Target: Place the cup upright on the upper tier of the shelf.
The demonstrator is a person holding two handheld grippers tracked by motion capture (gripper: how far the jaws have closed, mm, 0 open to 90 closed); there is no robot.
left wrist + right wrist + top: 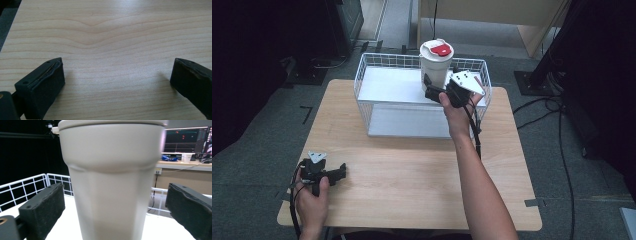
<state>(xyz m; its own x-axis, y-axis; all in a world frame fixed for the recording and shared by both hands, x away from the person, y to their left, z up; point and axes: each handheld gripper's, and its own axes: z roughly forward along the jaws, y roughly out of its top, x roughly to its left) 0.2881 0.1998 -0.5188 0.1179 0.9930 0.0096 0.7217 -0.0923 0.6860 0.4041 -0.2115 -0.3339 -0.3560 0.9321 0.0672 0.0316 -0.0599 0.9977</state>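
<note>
Right gripper (435,91): held out over the wire basket, its jaws spread wide to either side of the cup's lower body; in the right gripper view a gap shows between each black pad and the cup wall, so it is released, not clamping; one pad (42,207) stands at the left of the cup, the other at the right

Cup (436,65): a tall cream tumbler with a white lid and a red tab on top; it stands upright on the white shelf inside the basket, near the basket's far right corner; its wall (110,190) sits between the right gripper's jaws

Left gripper (324,174): low over the near left part of the table, well apart from the basket; its jaws stand wide open with bare wood (115,75) between them; it grasps nothing

Basket (377,62): white wire, open at the top, with a flat white shelf inside and a lower white panel at its front; it sits at the far middle of the table

Table (412,175): pale wood grain with rounded corners; the near half is bare between the two forearms

Room: grey carpet all round; dark stands and cables at the right; a desk with monitors shows behind the cup in the right gripper view

Edges: the left gripper lies close to the table's left edge; the basket's back reaches the table's far edge
</note>
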